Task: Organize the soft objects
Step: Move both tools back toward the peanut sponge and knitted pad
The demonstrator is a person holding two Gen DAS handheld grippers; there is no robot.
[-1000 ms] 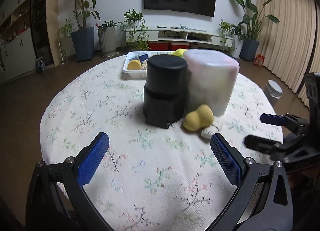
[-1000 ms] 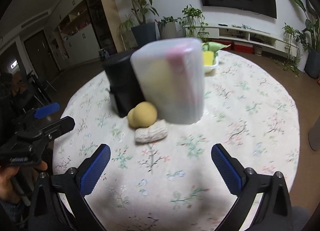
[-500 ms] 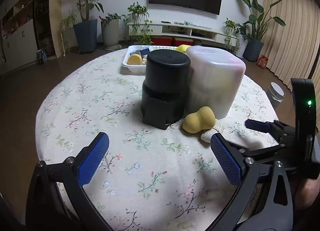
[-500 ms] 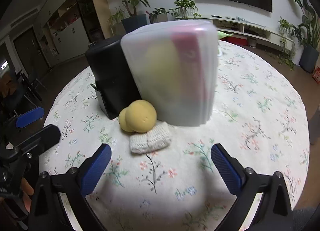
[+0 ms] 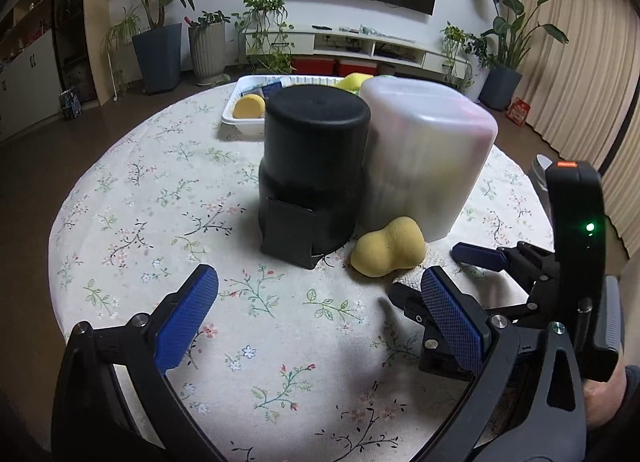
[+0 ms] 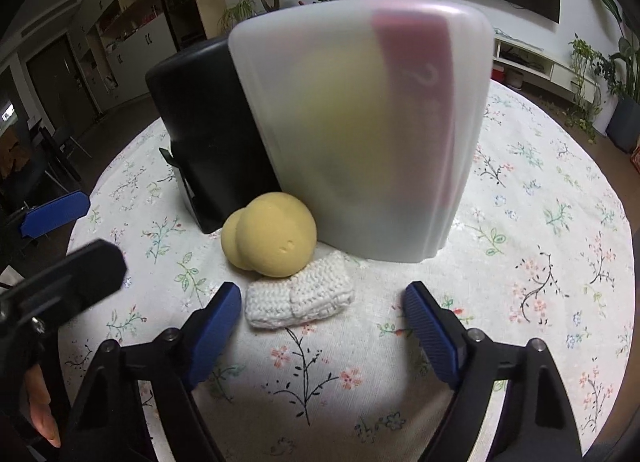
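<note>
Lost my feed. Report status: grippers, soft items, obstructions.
Left gripper open, empty. Right gripper open, straddling white knit piece. Yellow sponge touching it, against frosted container and black container. Approach unobstructed.

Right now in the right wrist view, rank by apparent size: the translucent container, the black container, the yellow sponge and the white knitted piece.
1. Translucent container, largest, though it stands nearest the lens.
2. Black container, partly hidden behind it, so its full size is unsure.
3. Yellow sponge.
4. White knitted piece; close to the sponge in spread but flatter.
</note>
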